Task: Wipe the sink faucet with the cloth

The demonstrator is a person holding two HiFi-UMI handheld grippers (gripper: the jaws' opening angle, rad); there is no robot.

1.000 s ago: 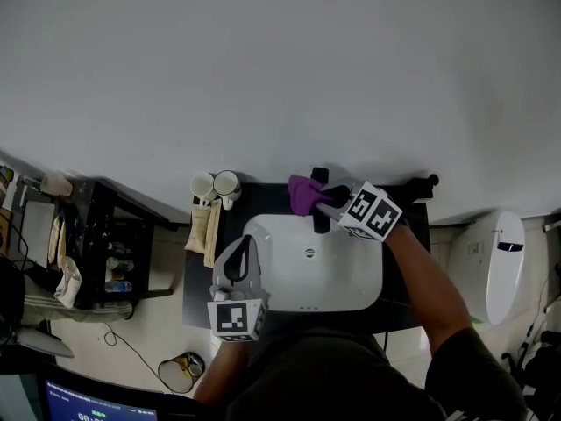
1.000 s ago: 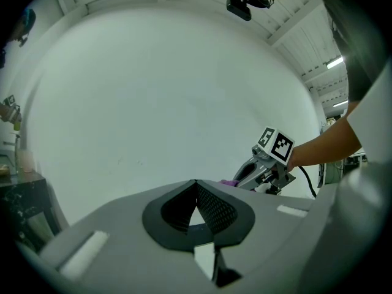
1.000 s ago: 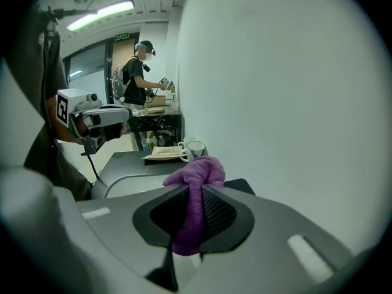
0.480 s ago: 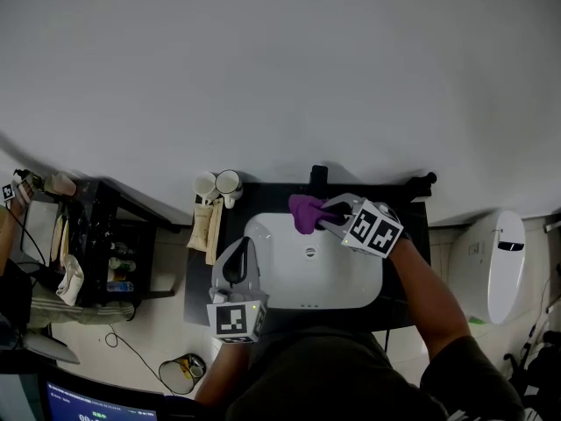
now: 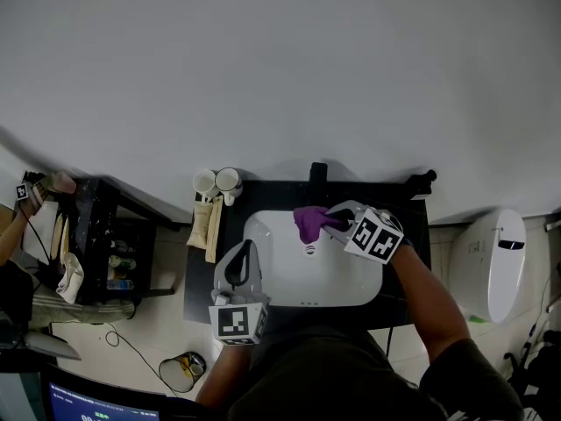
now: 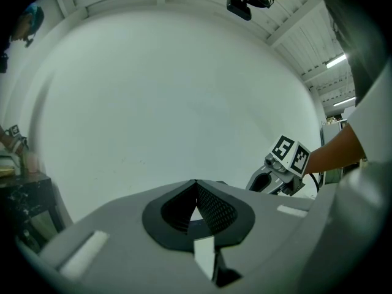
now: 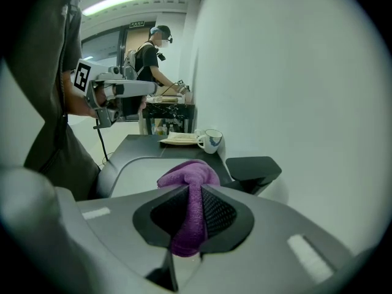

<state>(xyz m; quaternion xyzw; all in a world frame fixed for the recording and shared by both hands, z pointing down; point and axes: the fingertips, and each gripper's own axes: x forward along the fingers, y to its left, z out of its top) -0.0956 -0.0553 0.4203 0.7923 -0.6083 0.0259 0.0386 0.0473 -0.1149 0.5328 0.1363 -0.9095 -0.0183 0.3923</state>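
Right tool [image 7: 190, 195] clamps the cloth [image 7: 187, 174] lengthwise, bunched end forward beside the faucet [image 7: 253, 166]; left tool [image 6: 196, 208] closed.

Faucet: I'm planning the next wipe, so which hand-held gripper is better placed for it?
Right. The right hand-held gripper is shut on the purple cloth, close to the black faucet. The left hand-held gripper is shut on nothing, over the near left rim of the sink.

Right gripper [image 7: 190, 216] clamps purple cloth [image 7: 187, 192] — black faucet [image 7: 252, 167] beside.
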